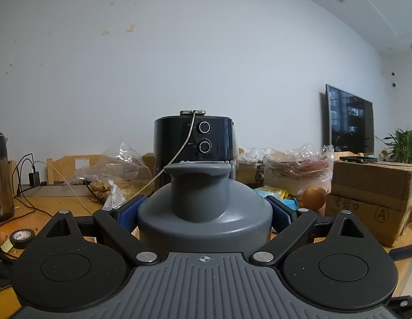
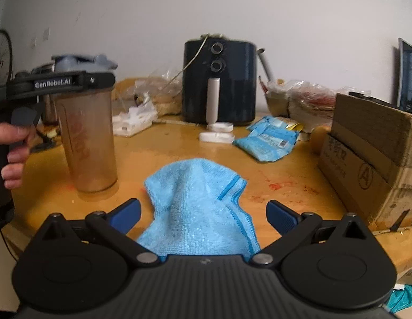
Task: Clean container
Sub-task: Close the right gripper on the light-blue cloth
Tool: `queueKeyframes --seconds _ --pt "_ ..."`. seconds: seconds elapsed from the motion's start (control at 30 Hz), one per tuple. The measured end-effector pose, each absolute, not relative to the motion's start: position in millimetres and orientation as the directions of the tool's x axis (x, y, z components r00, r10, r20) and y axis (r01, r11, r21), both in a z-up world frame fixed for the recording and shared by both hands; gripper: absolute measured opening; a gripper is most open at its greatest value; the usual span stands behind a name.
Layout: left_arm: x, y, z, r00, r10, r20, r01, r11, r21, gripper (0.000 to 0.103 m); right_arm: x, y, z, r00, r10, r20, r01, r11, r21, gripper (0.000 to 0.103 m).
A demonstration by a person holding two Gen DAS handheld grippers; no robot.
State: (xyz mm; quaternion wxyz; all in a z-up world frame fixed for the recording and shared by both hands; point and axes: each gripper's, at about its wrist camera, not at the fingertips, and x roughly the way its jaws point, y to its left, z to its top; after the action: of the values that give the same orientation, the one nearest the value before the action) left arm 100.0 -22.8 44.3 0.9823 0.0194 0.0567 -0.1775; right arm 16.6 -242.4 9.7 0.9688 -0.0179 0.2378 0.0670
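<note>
From my station I log the left gripper (image 1: pixel 204 212) clamped on the grey lid (image 1: pixel 203 207) of the shaker bottle (image 2: pixel 86 138), its blue pads (image 1: pixel 128 214) pressed against the lid on both sides. In the right wrist view the bottle stands upright on the wooden table (image 2: pixel 166 148), left of centre, with the left gripper across its top and a hand (image 2: pixel 14 146) on the grip. The bottle's clear wall looks cloudy with brownish residue.

The right gripper (image 2: pixel 203 215) is spread wide, its pads well apart and touching nothing. A blue cloth (image 2: pixel 198 207) lies bunched on the table between and beneath them; I cannot tell whether any part is held.

Behind stand a black air fryer (image 2: pixel 219 85), a blue packet (image 2: pixel 267 138) and a cardboard box (image 2: pixel 370 159) at right. Reddish smears mark the table near the box.
</note>
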Motion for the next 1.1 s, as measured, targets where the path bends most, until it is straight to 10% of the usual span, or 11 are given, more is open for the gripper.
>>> queueKeyframes --seconds 0.77,1.1 --pt "99.3 -23.1 42.9 0.931 -0.347 -0.109 0.351 0.936 0.013 0.095 86.5 -234.9 5.2 0.771 0.147 -0.620 -0.166 0.986 0.028 0.102" --pt "102.2 -18.9 42.3 0.926 -0.359 -0.120 0.359 0.933 -0.022 0.095 95.1 -229.8 -1.1 0.747 0.144 -0.649 -0.173 0.985 0.019 0.059"
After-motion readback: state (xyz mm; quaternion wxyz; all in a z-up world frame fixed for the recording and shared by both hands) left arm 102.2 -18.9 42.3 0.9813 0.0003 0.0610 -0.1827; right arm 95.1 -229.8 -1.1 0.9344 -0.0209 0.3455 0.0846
